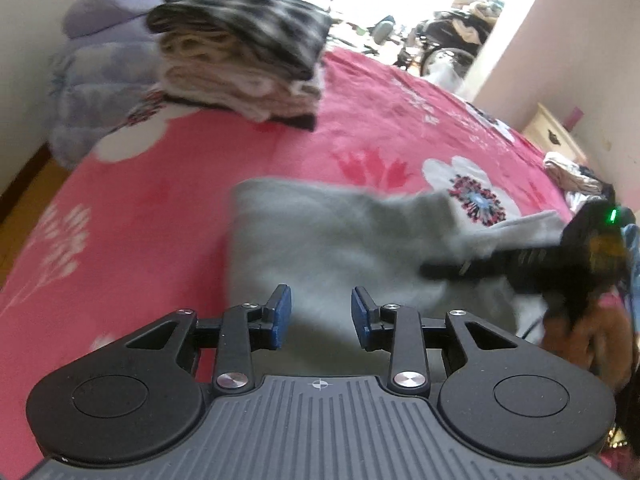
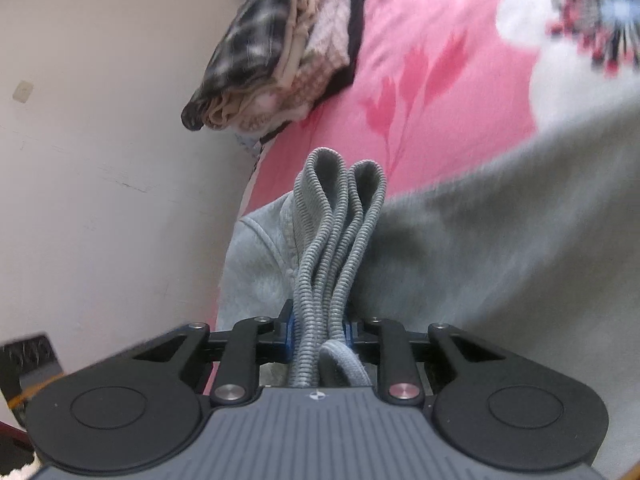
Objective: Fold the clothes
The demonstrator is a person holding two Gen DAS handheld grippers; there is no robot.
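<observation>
Grey sweatshirt (image 1: 320,240) spread on pink floral blanket (image 1: 140,208), directly ahead of and below left gripper (image 1: 320,314), jaws parted, nothing between them. Ribbed grey hem (image 2: 336,248) bunched and clamped between right gripper (image 2: 320,330) pads. Stack of folded clothes (image 1: 240,56) well beyond, upper left.

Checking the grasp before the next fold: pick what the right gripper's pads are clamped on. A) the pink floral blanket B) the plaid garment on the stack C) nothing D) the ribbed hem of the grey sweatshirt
D: in the right wrist view the right gripper pinches bunched ribbed hem of the grey sweatshirt.
</observation>
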